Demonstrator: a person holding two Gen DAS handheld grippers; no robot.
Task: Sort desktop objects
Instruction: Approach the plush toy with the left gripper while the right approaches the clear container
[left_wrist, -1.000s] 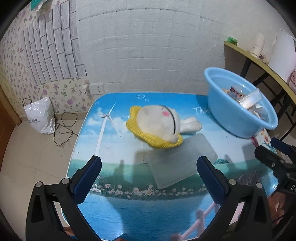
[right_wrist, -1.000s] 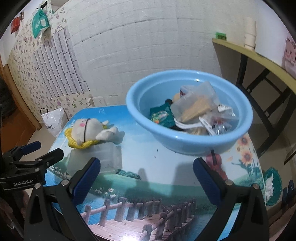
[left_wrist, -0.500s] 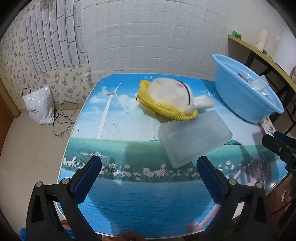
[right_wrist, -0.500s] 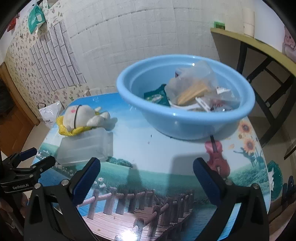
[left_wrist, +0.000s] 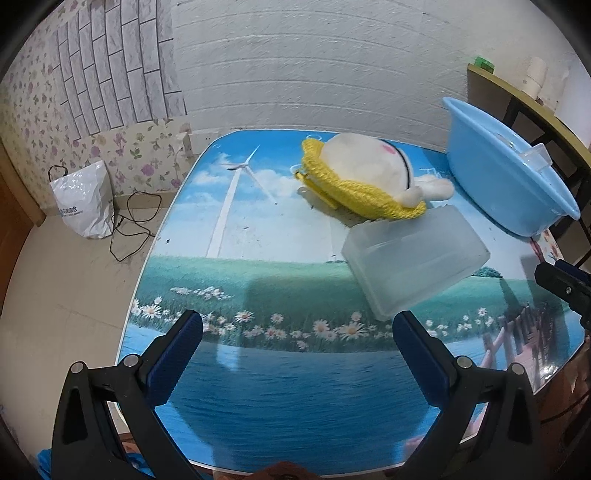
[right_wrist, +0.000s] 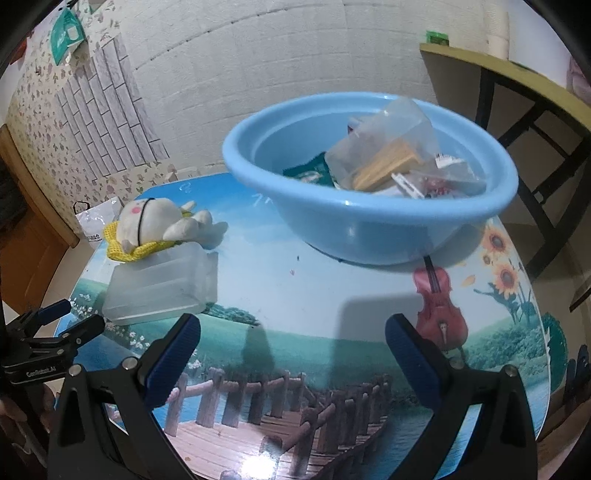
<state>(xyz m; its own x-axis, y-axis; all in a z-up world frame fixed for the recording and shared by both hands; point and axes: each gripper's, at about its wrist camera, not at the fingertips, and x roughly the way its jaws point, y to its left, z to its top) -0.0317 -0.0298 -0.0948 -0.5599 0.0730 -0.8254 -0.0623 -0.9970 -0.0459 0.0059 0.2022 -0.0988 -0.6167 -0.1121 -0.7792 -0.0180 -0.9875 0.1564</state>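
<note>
A white plush toy with a yellow knitted collar (left_wrist: 369, 177) (right_wrist: 151, 229) lies on the picture-printed table (left_wrist: 280, 376), leaning on a frosted plastic box (left_wrist: 413, 254) (right_wrist: 159, 284). At the far right stands a blue basin (left_wrist: 502, 177) (right_wrist: 369, 206) filled with several packets and a clear container. My left gripper (left_wrist: 297, 332) hovers open over the table's near edge, short of the box. My right gripper (right_wrist: 293, 332) is open too, in front of the basin, nothing between its fingers. Each gripper shows at the edge of the other's view.
A white plastic bag (left_wrist: 83, 201) and a black cable (left_wrist: 133, 225) lie on the floor at the left by the floral wall. A yellow-topped side table (right_wrist: 517, 81) with black legs stands at the right, behind the basin.
Both grippers have pulled back and dropped lower toward the table's near edge. The plush toy, box and basin stay where they were.
</note>
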